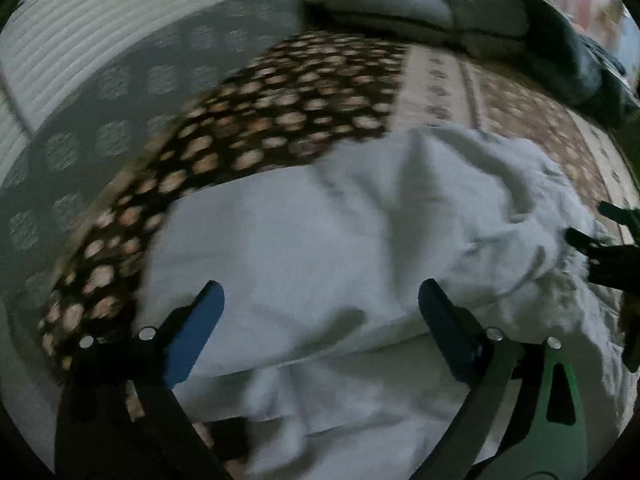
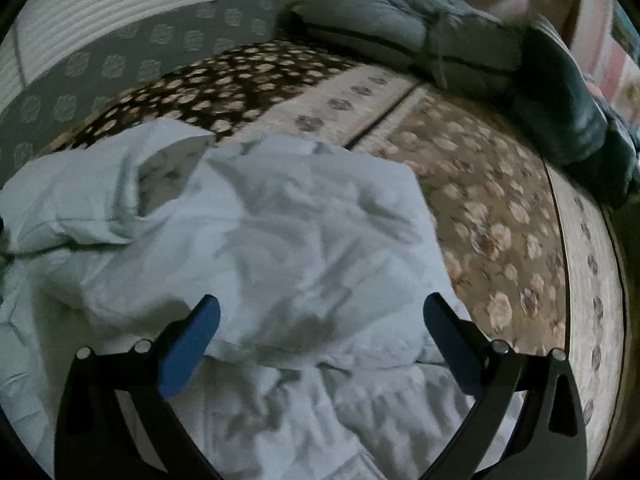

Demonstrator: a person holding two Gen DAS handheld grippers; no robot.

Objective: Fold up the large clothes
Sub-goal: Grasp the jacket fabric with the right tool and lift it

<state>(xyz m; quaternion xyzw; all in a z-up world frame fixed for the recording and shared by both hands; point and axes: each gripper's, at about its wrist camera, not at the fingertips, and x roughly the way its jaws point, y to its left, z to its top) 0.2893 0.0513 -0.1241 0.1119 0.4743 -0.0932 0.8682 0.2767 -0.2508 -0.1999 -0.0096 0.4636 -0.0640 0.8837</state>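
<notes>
A large white garment [image 1: 320, 248] lies crumpled and partly folded over on a patterned bed. It also fills the left and middle of the right wrist view [image 2: 256, 240]. My left gripper [image 1: 320, 300] is open and hovers just above the garment's near part, holding nothing. My right gripper [image 2: 320, 316] is open above the garment's right side, holding nothing. The right gripper also shows at the right edge of the left wrist view [image 1: 600, 240], beside the bunched cloth.
The bed has a dark spotted cover [image 1: 260, 120] on the left and a floral beige cover [image 2: 500, 208] on the right. Grey pillows [image 2: 400, 36] and a dark cushion [image 2: 568, 100] lie at the far end. A grey patterned edge [image 1: 100, 140] and a white wall are on the left.
</notes>
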